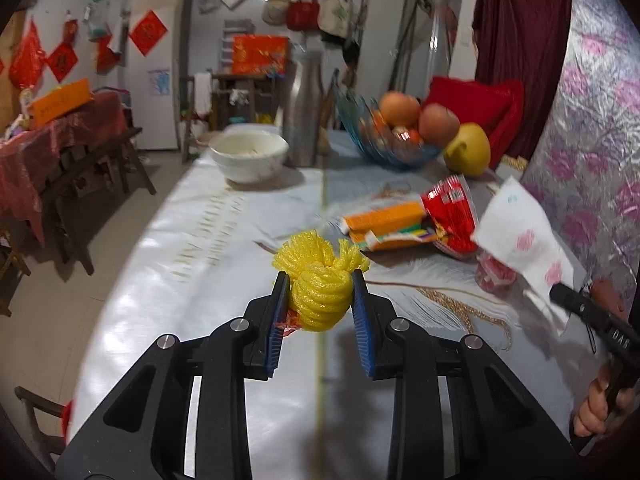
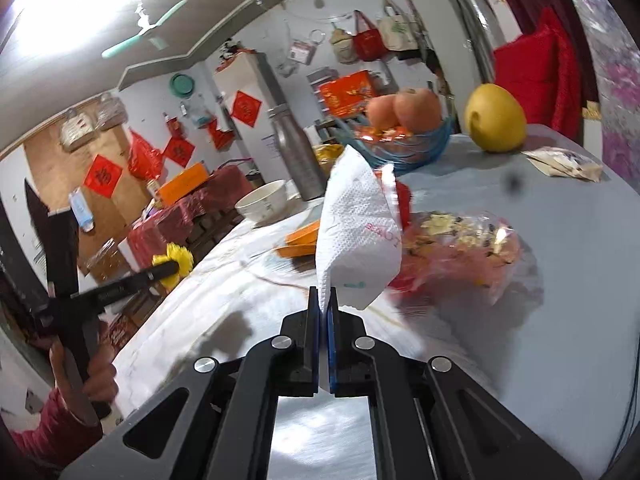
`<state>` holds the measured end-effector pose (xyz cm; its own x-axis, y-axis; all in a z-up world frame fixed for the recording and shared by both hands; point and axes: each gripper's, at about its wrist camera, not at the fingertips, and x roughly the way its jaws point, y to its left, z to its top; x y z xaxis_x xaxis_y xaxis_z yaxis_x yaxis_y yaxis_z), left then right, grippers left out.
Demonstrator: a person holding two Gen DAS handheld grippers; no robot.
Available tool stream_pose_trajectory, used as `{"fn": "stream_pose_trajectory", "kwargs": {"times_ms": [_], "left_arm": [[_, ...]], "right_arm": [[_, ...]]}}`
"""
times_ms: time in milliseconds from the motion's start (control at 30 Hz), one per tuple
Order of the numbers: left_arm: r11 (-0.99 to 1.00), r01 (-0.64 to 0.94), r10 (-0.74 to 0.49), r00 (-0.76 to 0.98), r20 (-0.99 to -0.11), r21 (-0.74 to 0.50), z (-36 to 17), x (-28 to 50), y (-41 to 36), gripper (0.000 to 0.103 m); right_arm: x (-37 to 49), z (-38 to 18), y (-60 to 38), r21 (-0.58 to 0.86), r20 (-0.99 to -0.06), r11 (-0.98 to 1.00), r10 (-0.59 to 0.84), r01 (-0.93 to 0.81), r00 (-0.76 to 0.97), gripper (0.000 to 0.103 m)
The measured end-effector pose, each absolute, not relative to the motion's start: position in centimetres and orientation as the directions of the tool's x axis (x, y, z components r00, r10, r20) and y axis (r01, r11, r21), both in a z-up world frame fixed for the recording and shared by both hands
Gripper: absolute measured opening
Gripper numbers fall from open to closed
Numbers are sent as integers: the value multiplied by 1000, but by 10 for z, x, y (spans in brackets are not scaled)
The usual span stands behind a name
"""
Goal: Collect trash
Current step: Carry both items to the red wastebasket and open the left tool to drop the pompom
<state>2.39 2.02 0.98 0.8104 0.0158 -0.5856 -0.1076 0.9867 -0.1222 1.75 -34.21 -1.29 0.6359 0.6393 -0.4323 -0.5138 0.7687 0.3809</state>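
Foam net [image 1: 318, 300], yellow, bunched, clamped by left fingers [image 1: 280, 312]; right fingers [image 2: 314, 320] pinch white tissue [image 2: 356, 236].

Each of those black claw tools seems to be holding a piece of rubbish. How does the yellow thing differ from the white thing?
The yellow foam net is a bunched, ribbed wad; the white paper napkin is a thin, flat sheet.

The net is bulky, so the left gripper is shut on it with fingers apart; the right gripper is pinched nearly together on the napkin's corner.

The net is plain yellow; the napkin has small pink prints.

Both are held above the table.
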Motion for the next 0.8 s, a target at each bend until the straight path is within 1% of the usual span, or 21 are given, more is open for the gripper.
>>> {"fn": "stream_pose_trajectory", "kwargs": {"times_ms": [167, 300, 467, 667, 800], "left_arm": [[981, -147, 55, 839, -541, -129, 31, -7, 40, 32], [974, -189, 95, 844, -528, -128, 38, -33, 60, 32], [956, -269, 169, 831, -530, -116, 36, -65, 91, 32], [917, -360, 215, 808, -549, -171, 32, -105, 148, 32], [896, -418, 266, 776, -573, -151, 28, -126, 182, 32]], "right_arm": [[-2, 3, -327, 372, -394, 719, 694, -586, 602, 5], [-21, 16, -314, 353, -368, 681, 731, -642, 574, 5], [-44, 30, -295, 325, -351, 634, 770, -702, 533, 5], [-72, 42, -270, 289, -338, 594, 797, -751, 501, 5], [-85, 46, -250, 267, -337, 581, 804, -769, 490, 5]]}}
